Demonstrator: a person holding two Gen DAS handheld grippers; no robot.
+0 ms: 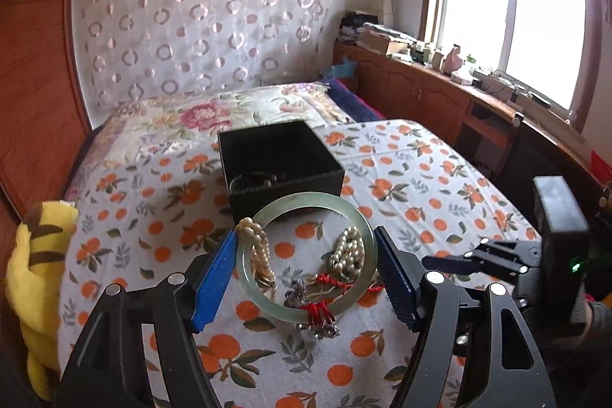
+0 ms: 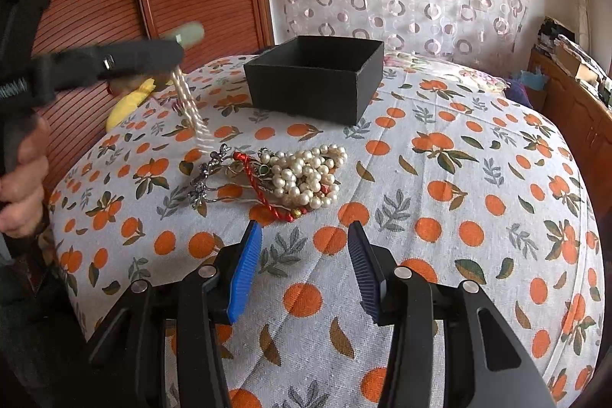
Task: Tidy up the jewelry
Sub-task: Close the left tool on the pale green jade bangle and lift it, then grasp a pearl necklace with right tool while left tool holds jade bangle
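Green jade bangle [image 1: 306,257] is sitting clamped across its width between the fingers of the left gripper [image 1: 306,270], raised above the orange-print cloth [image 2: 440,217], with a pearl strand [image 1: 257,247] hanging from it. Right gripper [image 2: 304,270] is hovering wide open and holding nothing, near the jewelry pile [image 2: 283,178]. Black box [image 2: 317,79] is standing beyond the pile.
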